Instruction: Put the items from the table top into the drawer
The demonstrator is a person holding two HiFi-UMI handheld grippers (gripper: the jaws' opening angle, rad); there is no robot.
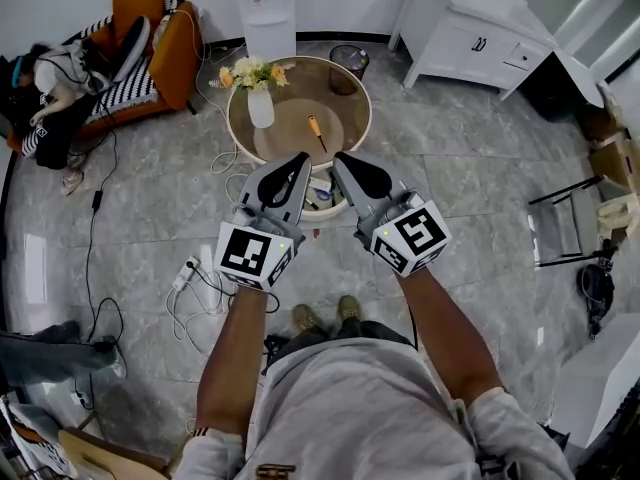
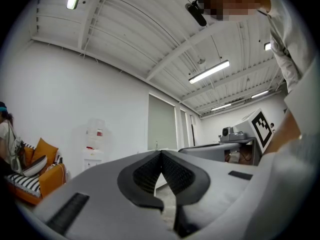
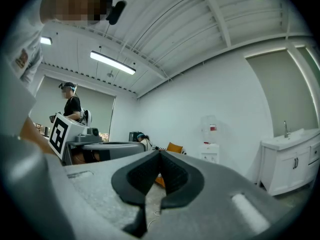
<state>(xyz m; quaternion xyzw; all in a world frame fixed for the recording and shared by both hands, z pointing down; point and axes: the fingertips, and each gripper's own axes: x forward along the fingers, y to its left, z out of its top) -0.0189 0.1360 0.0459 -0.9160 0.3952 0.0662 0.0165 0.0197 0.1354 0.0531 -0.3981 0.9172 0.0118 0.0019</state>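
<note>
Grey jaws on left gripper [image 1: 302, 158] and right gripper [image 1: 341, 159] sit closed, empty; I'd open one before lowering squarely over the screwdriver [image 1: 316, 132].

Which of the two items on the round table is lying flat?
The orange-handled screwdriver lies flat on the tabletop; the white flower vase stands upright.

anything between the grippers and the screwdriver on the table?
Nothing visible. The screwdriver lies alone on the bare table, just beyond the left gripper and the right gripper, both with jaws shut and empty. The flower vase stands further left in the head view, off the line.
</note>
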